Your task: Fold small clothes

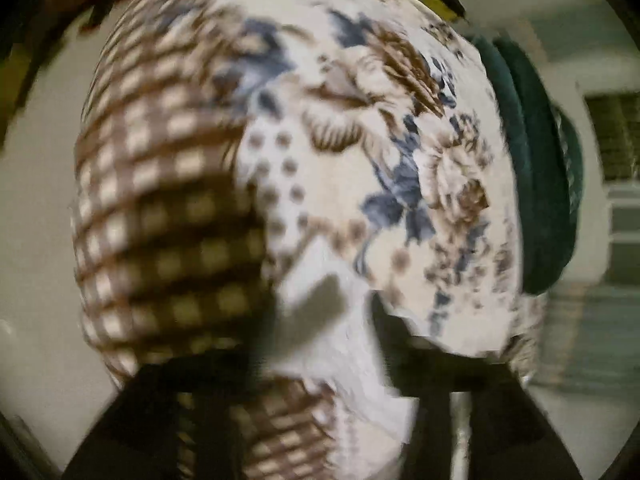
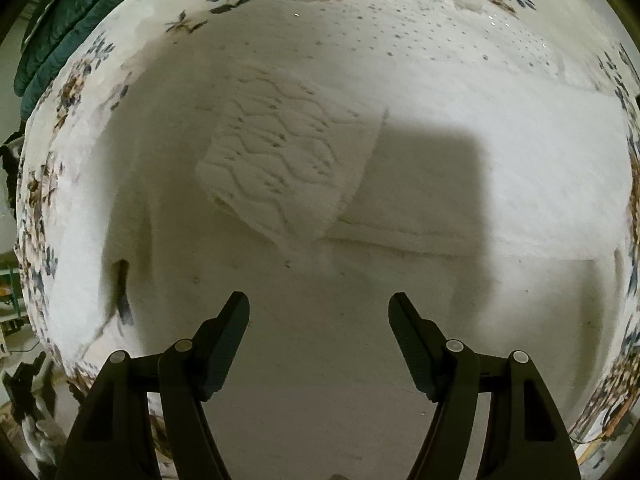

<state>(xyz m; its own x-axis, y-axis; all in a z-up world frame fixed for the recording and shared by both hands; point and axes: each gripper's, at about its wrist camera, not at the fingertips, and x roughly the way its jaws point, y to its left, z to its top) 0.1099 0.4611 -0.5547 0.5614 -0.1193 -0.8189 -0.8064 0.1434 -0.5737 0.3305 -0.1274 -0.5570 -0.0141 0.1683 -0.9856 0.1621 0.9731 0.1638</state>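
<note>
The small white cloth (image 2: pixel 280 160) with its stitched wavy lines lies folded on the white middle of the blanket (image 2: pixel 460 92), turned at a slant, one corner aimed back toward my right gripper (image 2: pixel 319 306). A wide dark shadow touches the cloth's right edge and spreads away from it over the blanket. My right gripper points straight down just short of the cloth's near corner; its two black fingers (image 2: pixel 224 340) stand well apart with only bare blanket between them, so it holds nothing. Beyond the cloth the blanket carries rows of small grey dots, and around it, at the blanket's edges, runs a border of blue and brown flowers. Past the border at the far left of the cloth, a dark green quilted thing (image 2: pixel 76 12) lies against the blanket's edge. My left wrist view is badly blurred. In it I cannot find the cloth for certain. What fills it is the blanket's patterned part: brown and cream checks to the left, blue and brown flowers (image 1: pixel 404 184) to the right, brown dots between them, with the green quilted thing (image 1: pixel 532 168) along the right edge. My left gripper (image 1: pixel 332 364) shows only as black smears low in that view, with pale and checked fabric across the gap between its fingers; whether those fingers press on the fabric or stand clear of it I cannot tell.
</note>
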